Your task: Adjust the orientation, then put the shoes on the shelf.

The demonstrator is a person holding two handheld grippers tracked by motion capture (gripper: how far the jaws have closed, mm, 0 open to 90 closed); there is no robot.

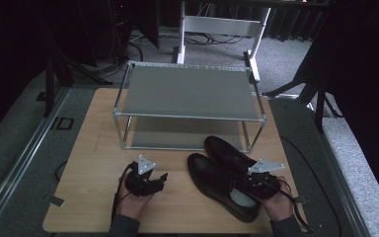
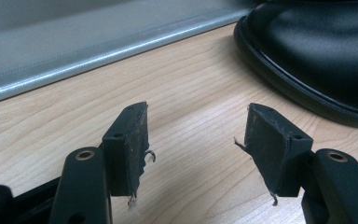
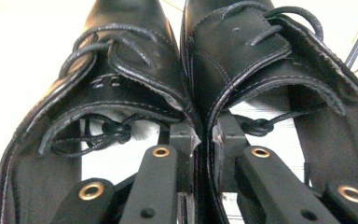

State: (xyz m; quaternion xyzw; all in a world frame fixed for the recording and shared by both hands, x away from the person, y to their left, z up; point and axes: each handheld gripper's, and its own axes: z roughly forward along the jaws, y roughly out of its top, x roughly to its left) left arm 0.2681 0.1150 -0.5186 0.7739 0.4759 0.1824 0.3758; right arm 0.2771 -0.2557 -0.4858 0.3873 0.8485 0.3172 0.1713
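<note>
Pair of black shoes [image 1: 224,177]: on tabletop [image 1: 94,148], before shelf rack [image 1: 187,91]. Right claw [image 3: 204,154] pinches both inner collars together; lift level, grip firm. Left claw [image 2: 196,140] wide open, empty, beside a shoe toe.

high view: dim, dark surround, soft shadows under rack [image 1: 187,91]
left gripper view: even light, sharp jaws, rack edge soft, sheen on shoe toe [image 2: 317,51]
right gripper view: blown-out white worktop [image 3: 23,51], shoes [image 3: 135,70] dark, near jaws slightly blurred
</note>
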